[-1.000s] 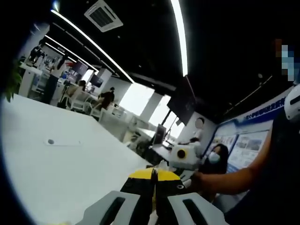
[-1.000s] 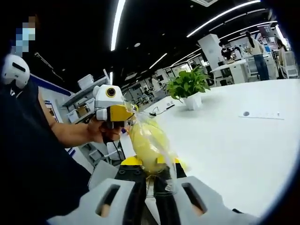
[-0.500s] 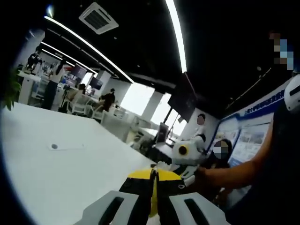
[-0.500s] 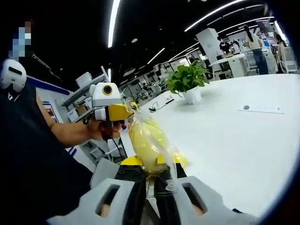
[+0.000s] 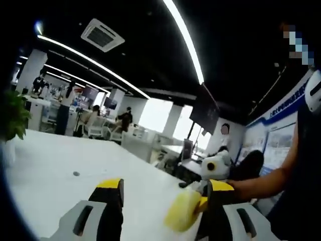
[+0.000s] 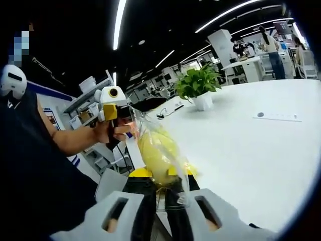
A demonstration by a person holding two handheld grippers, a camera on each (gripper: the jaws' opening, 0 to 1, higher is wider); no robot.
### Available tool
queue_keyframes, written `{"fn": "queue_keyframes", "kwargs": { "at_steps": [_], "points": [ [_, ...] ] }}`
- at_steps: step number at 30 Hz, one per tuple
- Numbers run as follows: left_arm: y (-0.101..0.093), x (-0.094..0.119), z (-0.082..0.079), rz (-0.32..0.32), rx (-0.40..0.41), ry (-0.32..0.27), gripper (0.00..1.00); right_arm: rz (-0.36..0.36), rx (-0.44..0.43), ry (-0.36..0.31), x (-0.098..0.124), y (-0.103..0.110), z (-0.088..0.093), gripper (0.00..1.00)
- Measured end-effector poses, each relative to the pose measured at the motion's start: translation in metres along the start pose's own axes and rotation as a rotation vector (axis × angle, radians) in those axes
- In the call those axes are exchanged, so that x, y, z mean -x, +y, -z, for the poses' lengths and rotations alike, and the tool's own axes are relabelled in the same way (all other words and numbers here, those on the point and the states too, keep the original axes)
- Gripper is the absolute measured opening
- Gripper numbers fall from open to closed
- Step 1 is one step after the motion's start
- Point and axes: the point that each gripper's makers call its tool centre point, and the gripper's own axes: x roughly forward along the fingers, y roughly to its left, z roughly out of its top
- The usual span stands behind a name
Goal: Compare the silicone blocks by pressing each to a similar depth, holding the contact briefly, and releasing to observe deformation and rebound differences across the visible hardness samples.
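My right gripper [image 6: 160, 193] has its jaws pinched together on the neck of a clear bag [image 6: 159, 150] holding a yellow silicone block [image 6: 155, 156], raised above the white table [image 6: 251, 150]. My left gripper [image 5: 163, 211] stands with jaws spread wide, the yellow block against its right-hand jaw. Farther off sits a potted plant [image 6: 198, 88].

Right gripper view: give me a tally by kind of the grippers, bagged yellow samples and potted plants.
Grippers: 2, the right gripper and the left gripper
Bagged yellow sample: 1, pinched in the right gripper's shut jaws
Potted plant: 1, standing on the white table
Total: 4
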Motion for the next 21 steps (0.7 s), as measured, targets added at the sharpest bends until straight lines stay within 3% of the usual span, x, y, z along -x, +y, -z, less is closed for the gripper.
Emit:
{"fn": "queue_keyframes", "kwargs": {
  "at_steps": [10,14,18,21],
  "points": [
    [-0.005,-0.004,0.000,0.016,0.000,0.001,0.62,-0.011,0.000,-0.002,-0.002,0.004,-0.003,0.00],
    [-0.009,-0.005,0.008,0.040,-0.009,0.035,0.47,-0.017,0.003,-0.003,-0.003,0.007,-0.005,0.01],
    [-0.010,-0.005,0.013,0.039,-0.025,0.056,0.43,-0.020,0.002,-0.001,-0.003,0.007,-0.006,0.01],
    [-0.014,-0.005,0.013,0.065,0.002,0.054,0.33,-0.024,-0.001,-0.002,-0.003,0.008,-0.007,0.01]
  ]
}}
